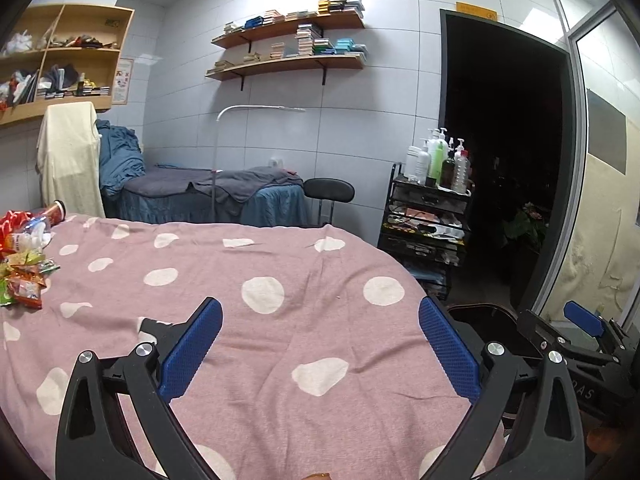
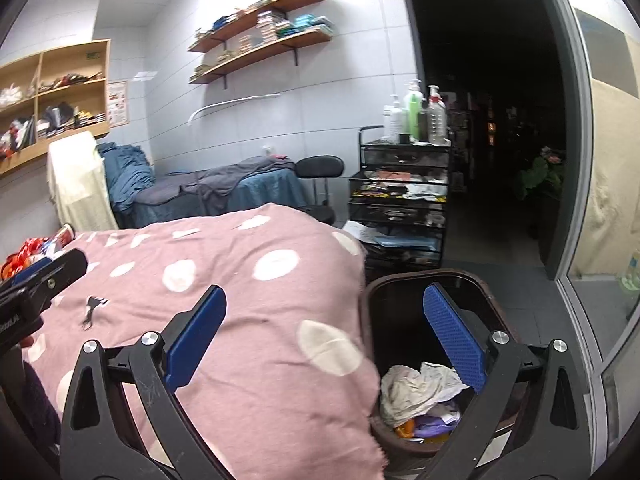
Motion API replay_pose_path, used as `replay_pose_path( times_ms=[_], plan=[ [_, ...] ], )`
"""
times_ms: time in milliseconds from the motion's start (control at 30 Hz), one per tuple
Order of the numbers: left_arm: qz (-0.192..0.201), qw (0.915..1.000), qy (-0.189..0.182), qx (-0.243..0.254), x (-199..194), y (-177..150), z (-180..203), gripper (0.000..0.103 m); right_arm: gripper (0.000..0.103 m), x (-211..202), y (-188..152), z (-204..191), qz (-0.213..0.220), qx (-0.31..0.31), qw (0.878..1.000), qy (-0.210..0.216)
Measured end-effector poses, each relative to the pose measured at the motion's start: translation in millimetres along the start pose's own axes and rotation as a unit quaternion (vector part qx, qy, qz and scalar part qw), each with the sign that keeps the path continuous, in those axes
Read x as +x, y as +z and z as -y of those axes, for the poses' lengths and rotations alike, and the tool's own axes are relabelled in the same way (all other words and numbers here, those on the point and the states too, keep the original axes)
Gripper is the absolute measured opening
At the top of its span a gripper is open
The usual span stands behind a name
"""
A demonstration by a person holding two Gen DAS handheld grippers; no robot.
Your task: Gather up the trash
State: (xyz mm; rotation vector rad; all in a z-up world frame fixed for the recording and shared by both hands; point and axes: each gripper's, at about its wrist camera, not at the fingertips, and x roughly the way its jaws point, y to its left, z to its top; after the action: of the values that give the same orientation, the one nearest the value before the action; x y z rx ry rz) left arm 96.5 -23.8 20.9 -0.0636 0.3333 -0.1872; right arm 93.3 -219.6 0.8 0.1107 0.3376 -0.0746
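Trash part collected: some in the bin, a pile left on the bed.

Wrappers (image 1: 24,276) and a bottle (image 1: 34,232) lie heaped at the far left edge of the pink spotted bed (image 1: 280,264), well apart from both tools. Bin (image 2: 374,292) stands just beside the bed's right edge and already holds crumpled paper (image 2: 416,388) and scraps. Left hand-held gripper (image 1: 320,346) hangs over bare blanket, jaws wide, holding nothing; right hand-held gripper (image 2: 326,338) sits over the bed edge and bin, also wide and empty. By my judgement the pile is what remains.

Wrappers (image 1: 22,276) left on bed (image 1: 280,280); bin (image 2: 400,292) right, beside it.
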Motion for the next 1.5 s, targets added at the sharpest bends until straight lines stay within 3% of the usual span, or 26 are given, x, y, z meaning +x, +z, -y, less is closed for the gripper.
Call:
replay_pose_path(
  times_ms=[433,1500],
  plan=[
    [0.005,0.9998,0.009,-0.018,-11,-3,-17,0.098,0.098,-13,-5,-22,0.002,-0.017,1.000,0.019],
    [-0.002,0.9999,0.003,-0.011,-14,-7,-11,0.098,0.098,-13,-4,-14,-0.005,-0.014,1.000,0.018]
  ],
)
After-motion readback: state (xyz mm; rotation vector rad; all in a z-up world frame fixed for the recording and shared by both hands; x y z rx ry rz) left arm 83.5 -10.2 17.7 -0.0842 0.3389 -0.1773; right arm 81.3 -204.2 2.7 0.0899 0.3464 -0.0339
